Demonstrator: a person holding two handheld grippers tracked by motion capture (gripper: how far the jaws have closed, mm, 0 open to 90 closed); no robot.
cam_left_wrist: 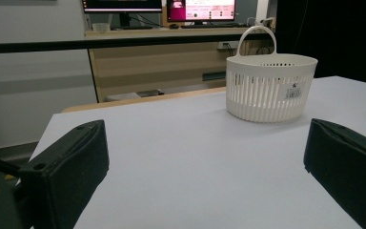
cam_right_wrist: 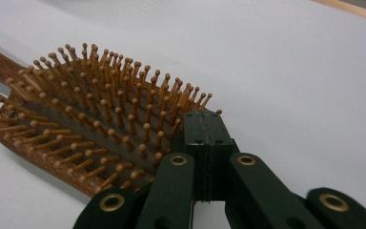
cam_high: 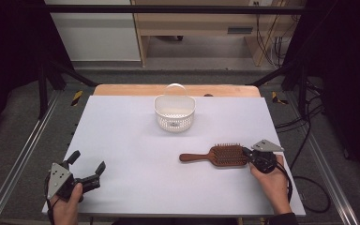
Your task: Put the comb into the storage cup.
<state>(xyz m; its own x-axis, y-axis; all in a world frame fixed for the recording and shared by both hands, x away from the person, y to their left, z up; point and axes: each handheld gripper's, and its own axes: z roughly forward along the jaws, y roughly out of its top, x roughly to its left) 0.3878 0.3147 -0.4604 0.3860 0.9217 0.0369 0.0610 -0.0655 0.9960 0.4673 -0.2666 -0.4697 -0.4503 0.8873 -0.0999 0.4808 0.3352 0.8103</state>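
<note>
Resting at lower right of the surface, the brown wooden paddle hairbrush point(cam_high: 218, 156) points left from the right gripper point(cam_high: 250, 153), whose closed, empty jaws touch its head.

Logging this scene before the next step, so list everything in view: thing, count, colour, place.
hairbrush: one, brown wood, bristles up, right near part of the table, handle pointing left
basket: one, white slotted plastic with a handle, far middle of the table
table: one, white top with a wooden far edge
left gripper: one, black, jaws open, near left corner, held in the left hand
right gripper: one, black, jaws shut, tip at the hairbrush's head end, held in the right hand
</note>
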